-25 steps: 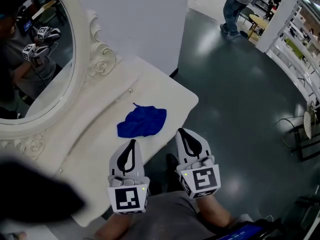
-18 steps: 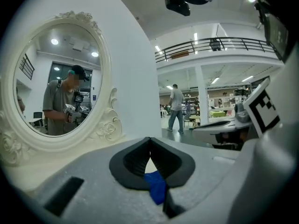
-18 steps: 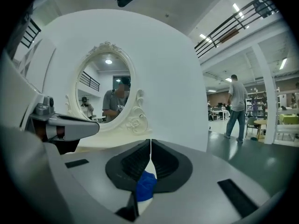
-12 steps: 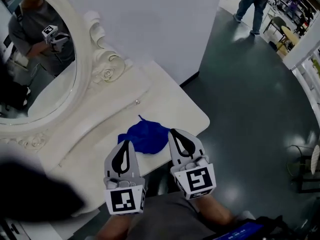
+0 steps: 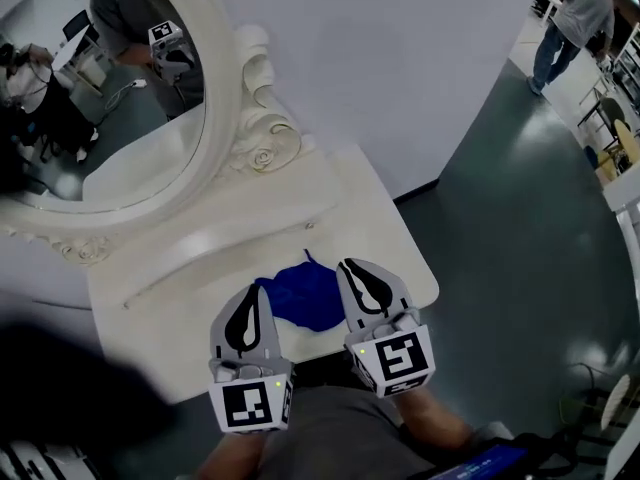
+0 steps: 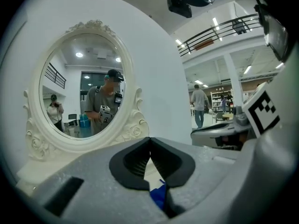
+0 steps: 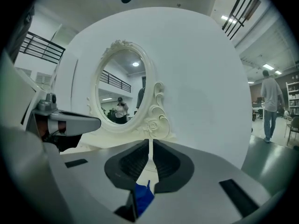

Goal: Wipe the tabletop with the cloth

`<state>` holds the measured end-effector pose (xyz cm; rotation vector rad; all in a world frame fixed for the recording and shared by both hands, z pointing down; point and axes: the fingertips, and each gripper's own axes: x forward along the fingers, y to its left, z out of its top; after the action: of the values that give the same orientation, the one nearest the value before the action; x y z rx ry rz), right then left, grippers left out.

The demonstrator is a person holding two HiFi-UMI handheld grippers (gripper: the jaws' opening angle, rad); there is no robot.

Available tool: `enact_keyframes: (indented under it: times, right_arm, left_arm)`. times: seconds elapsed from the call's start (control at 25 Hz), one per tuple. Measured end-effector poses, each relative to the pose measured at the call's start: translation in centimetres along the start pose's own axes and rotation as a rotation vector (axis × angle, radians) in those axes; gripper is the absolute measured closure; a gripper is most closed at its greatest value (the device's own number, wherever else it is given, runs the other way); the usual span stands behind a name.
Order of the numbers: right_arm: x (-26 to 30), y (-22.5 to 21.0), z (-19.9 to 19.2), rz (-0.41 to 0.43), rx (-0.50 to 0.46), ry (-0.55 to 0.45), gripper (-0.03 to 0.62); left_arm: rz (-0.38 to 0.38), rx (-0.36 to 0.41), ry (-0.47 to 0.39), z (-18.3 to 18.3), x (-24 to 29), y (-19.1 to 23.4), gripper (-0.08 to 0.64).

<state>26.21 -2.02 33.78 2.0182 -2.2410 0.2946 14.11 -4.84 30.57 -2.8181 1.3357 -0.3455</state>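
While the head view has swung left since a second ago, the worktop and its mirror stand unmoved. The cloth lies as before by the worktop's near edge, toward its right corner. The left gripper and right gripper have come forward to flank it, both jaws pressed together, pinching nothing.

Large open hall: mezzanine railing, shelving, partition wall, dressing-table mirror
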Motion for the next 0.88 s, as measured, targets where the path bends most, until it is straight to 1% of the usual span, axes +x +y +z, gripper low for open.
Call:
enact_keyframes:
  times: [0.08, 0.2, 0.32, 0.44, 0.56, 0.6, 0.68, 0.72, 0.88]
  right_arm:
    - [1.0, 0.2, -0.1, 0.025, -0.012, 0.005, 0.575]
    - [2.3, 1.1, -1.1, 0.07, -0.017, 0.034, 0.575]
    - [3.2, 1.6, -2.3, 0.098, -0.008, 0.062, 0.575]
    - [3.9, 1.9, -4.2, 0.121, -0.007, 0.113, 0.574]
    - [4.5, 2.2, -6.5, 0.138, 0.01, 0.169, 0.569]
    - [4.6, 2.3, -7.4, 0.145, 0.017, 0.189, 0.556]
    - [5.0, 2.7, -9.2, 0.16, 0.032, 0.229, 0.456]
    - [5.2, 2.9, -10.2, 0.17, 0.037, 0.248, 0.419]
    - [5.6, 4.2, -14.2, 0.219, 0.024, 0.333, 0.336]
  left_arm:
    - [0.027, -0.008, -0.002, -0.1, 0.2, 0.9, 0.545]
    - [0.05, -0.026, 0.016, -1.1, 0.4, 1.9, 0.545]
    - [0.045, -0.04, 0.054, -2.4, 0.9, 2.2, 0.545]
    - [0.04, -0.05, 0.107, -4.3, 1.5, 2.5, 0.545]
    - [0.038, -0.079, 0.15, -6.1, 1.9, 2.6, 0.543]
    - [0.038, -0.084, 0.16, -6.7, 2.0, 2.7, 0.545]
    - [0.035, -0.094, 0.185, -8.1, 2.3, 2.7, 0.543]
    - [0.031, -0.103, 0.202, -8.9, 2.3, 2.8, 0.545]
    - [0.029, -0.137, 0.256, -11.9, 2.4, 2.8, 0.545]
